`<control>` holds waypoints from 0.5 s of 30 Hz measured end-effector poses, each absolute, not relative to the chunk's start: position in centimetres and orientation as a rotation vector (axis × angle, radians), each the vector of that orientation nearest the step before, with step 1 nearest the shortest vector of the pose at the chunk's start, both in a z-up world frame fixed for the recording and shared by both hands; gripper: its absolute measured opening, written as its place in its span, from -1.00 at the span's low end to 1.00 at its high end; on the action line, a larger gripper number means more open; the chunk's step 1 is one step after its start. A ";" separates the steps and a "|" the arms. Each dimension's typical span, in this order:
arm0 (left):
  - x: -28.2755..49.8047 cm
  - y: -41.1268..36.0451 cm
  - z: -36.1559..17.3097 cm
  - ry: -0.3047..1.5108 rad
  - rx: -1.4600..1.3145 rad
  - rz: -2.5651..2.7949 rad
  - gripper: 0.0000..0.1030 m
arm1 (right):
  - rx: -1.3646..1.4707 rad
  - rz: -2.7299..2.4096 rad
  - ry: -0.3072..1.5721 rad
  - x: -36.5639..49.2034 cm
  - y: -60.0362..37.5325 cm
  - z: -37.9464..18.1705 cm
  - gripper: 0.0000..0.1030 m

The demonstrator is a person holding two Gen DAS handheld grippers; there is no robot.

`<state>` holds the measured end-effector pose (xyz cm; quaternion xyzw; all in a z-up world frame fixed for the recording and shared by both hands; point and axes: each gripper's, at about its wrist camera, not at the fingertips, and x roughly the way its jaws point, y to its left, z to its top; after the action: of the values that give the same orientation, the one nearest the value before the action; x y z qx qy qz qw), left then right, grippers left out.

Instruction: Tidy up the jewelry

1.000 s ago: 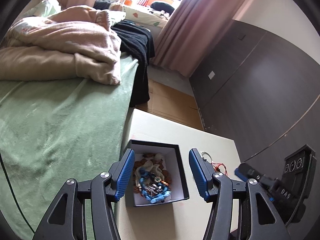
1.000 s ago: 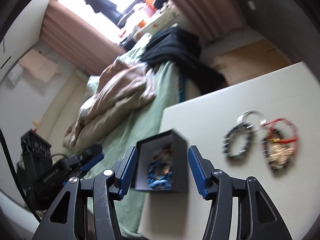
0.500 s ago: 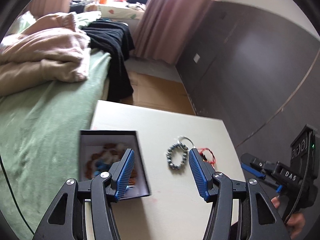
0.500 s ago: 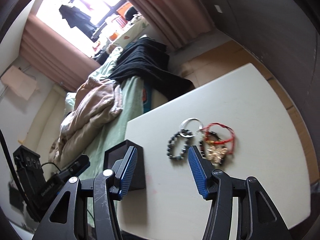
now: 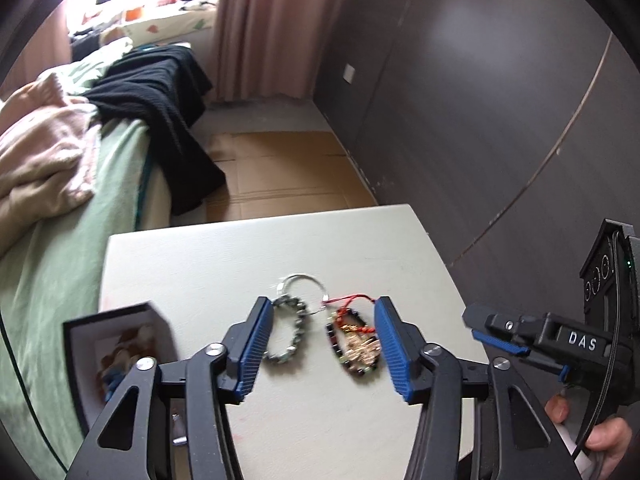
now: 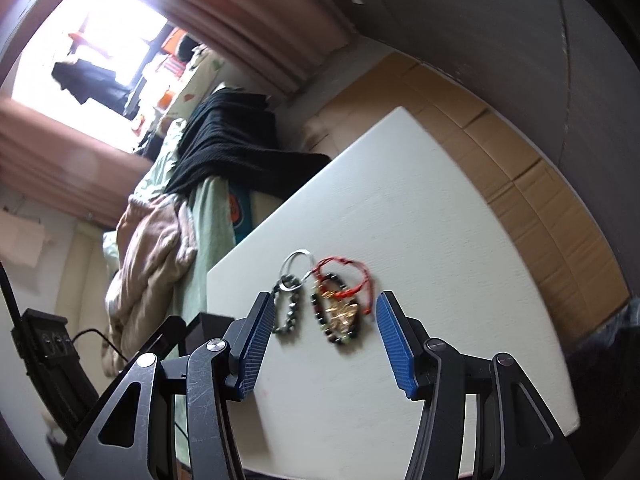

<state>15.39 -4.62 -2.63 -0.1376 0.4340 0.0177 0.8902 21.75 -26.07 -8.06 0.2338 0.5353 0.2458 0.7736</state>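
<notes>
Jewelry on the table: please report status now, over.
Left gripper open, empty; right gripper open, empty. Grey bead bracelet, red cord bracelet loose on table. Black box left. Nothing blocking.

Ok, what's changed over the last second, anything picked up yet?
Nothing picked up. Both views swung away from the black box toward the loose jewelry: the left gripper and the right gripper now frame the grey bead bracelet and the dark bracelet with the gold charm, jaws open and empty. The box, the bracelets, the silver ring and the table lie as before.
</notes>
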 end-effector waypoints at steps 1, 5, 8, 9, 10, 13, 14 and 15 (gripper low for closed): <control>15.9 -5.0 -2.8 0.912 -0.270 0.033 -0.01 | 0.512 0.526 1.173 22.0 -26.3 -8.3 0.05; 18.2 -7.0 -4.0 0.959 -0.208 0.005 -0.11 | 0.547 0.509 1.223 22.9 -27.1 -9.4 0.05; 19.8 -8.0 -5.5 1.008 -0.177 -0.005 -0.21 | 0.575 0.499 1.245 23.6 -27.8 -9.9 0.05; 20.3 -8.2 -6.1 1.023 -0.173 -0.007 -0.23 | 0.576 0.494 1.254 23.8 -28.0 -10.1 0.05; 20.9 -8.4 -6.7 1.039 -0.168 -0.005 -0.23 | 0.572 0.485 1.262 23.9 -28.1 -10.3 0.05; 21.9 -8.8 -8.1 1.074 -0.145 -0.001 -0.24 | 0.570 0.468 1.288 24.5 -28.2 -11.0 0.22; 22.3 -8.9 -8.7 1.087 -0.140 -0.004 -0.24 | 0.581 0.468 1.298 24.7 -28.3 -11.3 0.45; 22.6 -8.9 -9.2 1.100 -0.130 -0.001 -0.25 | 0.591 0.469 1.300 24.8 -28.2 -11.4 0.63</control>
<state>22.64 -8.94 -9.19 -0.0618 0.5222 -0.0003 0.8506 24.76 -28.23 -11.39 0.2686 0.5905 0.2130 0.7306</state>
